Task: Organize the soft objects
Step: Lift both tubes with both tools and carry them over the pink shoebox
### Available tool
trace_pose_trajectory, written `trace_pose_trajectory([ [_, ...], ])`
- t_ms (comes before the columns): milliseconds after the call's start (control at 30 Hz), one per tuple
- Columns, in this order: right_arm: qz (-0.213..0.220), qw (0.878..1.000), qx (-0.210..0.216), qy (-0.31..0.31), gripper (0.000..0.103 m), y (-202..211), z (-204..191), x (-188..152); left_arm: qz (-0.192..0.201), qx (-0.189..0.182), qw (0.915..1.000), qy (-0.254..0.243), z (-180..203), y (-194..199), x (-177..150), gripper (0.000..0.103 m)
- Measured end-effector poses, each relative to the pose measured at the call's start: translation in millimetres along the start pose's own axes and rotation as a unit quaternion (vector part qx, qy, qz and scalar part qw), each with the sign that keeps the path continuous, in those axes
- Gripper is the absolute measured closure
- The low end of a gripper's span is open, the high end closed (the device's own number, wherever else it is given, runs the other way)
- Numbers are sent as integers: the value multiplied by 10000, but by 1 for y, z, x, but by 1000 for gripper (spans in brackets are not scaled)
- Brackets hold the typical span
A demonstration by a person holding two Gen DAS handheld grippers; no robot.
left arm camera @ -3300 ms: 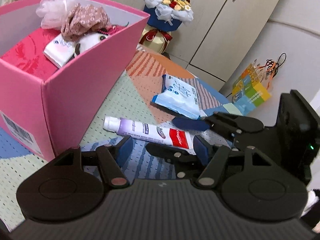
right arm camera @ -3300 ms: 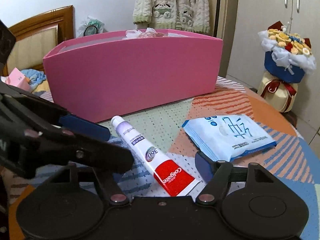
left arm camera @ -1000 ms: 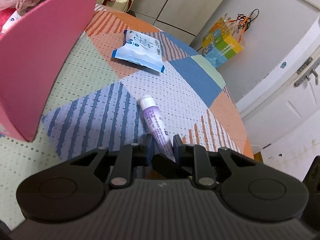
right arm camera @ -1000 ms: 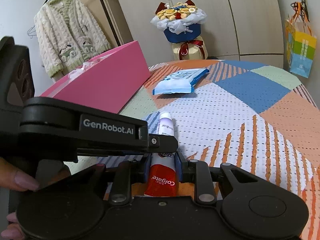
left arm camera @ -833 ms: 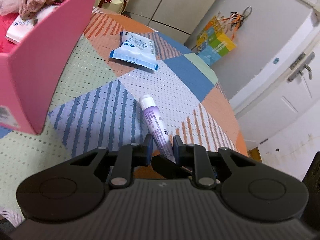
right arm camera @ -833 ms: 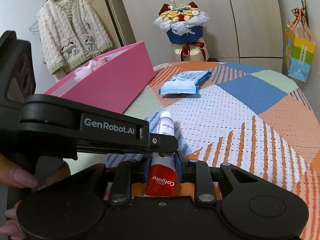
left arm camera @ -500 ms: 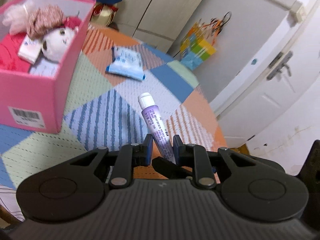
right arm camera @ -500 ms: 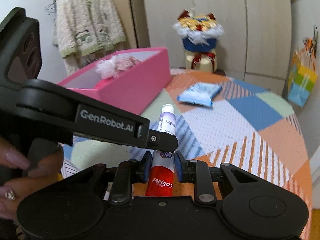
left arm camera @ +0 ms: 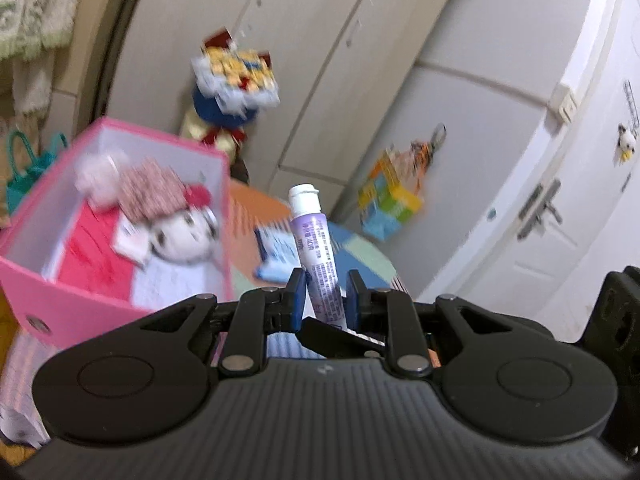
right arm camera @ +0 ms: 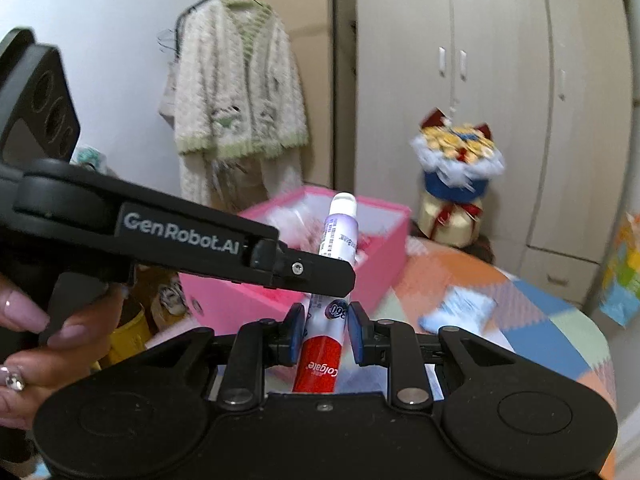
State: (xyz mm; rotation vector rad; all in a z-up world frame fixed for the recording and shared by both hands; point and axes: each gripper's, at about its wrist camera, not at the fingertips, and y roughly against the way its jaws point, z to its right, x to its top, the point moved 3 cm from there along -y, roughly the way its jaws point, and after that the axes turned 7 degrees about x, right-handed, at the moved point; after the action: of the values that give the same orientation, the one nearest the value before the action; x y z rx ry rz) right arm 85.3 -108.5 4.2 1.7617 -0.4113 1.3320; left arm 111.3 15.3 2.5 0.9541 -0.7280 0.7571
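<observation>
Both grippers are shut on one toothpaste tube and hold it in the air above the table. In the left wrist view the left gripper (left arm camera: 323,296) clamps the tube's (left arm camera: 314,240) purple part, white cap up. In the right wrist view the right gripper (right arm camera: 323,330) clamps the tube (right arm camera: 326,312) near its red end. The left gripper's body crosses in front of the tube there. The pink box (left arm camera: 120,308) lies below to the left with a plush toy (left arm camera: 182,236), cloths and a tissue pack inside. A blue wipes pack (left arm camera: 276,258) lies on the table.
The patchwork tablecloth (right arm camera: 540,320) covers a round table. A bouquet (right arm camera: 456,176) stands behind the pink box (right arm camera: 340,276) by the wardrobe doors. A cardigan (right arm camera: 236,96) hangs on a rack at the left. A colourful paper bag (left arm camera: 394,204) stands on the floor beyond the table.
Both grippers closed on the toothpaste tube and lifted it off the table. They have risen and tilted upward, so the box and table now lie lower in view.
</observation>
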Motion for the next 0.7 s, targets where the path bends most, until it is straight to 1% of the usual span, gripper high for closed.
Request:
trace_pose_trajectory([
  [133,118,9996,240,4,77,-26,-3,19,154,195,9996,162,-26,1,21,82],
  [300,59,9985,534,-102,81,-69,2,34,151,412,9983,383,-58,-11,39,82],
  [433,-143,9961,837,-249,83,-104,7,36,20,578,9963,641,-83,-29,41,82],
  [567,-371,9948,898,-311,85,-133,9,31,-175,714,9931,912,-108,-47,37,82],
  [700,-594,9930,976,-312,86,-151,11,29,-350,794,9902,1092,-124,-60,31,82],
])
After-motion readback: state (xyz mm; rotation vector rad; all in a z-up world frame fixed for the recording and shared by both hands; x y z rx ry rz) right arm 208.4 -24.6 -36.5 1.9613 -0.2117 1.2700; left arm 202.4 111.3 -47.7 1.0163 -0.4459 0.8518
